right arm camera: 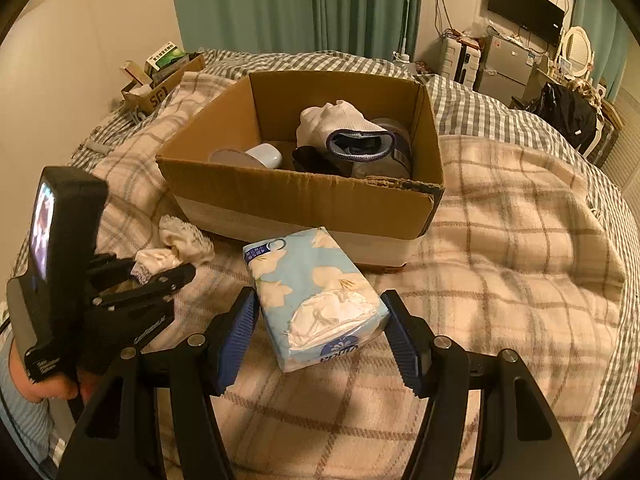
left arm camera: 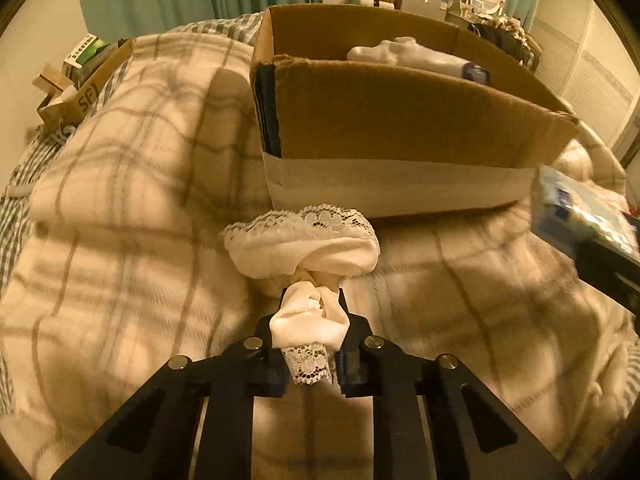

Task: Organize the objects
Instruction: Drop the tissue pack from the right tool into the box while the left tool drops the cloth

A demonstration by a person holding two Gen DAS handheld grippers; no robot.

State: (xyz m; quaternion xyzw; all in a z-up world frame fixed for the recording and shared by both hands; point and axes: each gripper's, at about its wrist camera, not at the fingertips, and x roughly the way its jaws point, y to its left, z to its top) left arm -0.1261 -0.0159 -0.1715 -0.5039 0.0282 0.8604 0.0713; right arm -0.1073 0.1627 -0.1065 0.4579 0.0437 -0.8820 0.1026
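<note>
My left gripper (left arm camera: 310, 300) is shut on a white lace-trimmed cloth (left arm camera: 304, 246), whose bunched end lies on the plaid blanket just in front of the cardboard box (left arm camera: 400, 128). From the right wrist view the left gripper (right arm camera: 160, 268) and cloth (right arm camera: 184, 240) sit left of the box (right arm camera: 304, 200). My right gripper (right arm camera: 320, 320) is open, its blue pads either side of a light blue tissue pack (right arm camera: 316, 292) lying on the blanket, not gripping it. The box holds white socks (right arm camera: 340, 128), a white case and dark items.
A plaid blanket (right arm camera: 500, 240) covers the bed. A smaller box (right arm camera: 160, 80) with cartons sits at the far left by the wall. Green curtains, a fridge, a TV and a mirror stand at the back. The tissue pack shows at the right edge of the left wrist view (left arm camera: 580, 216).
</note>
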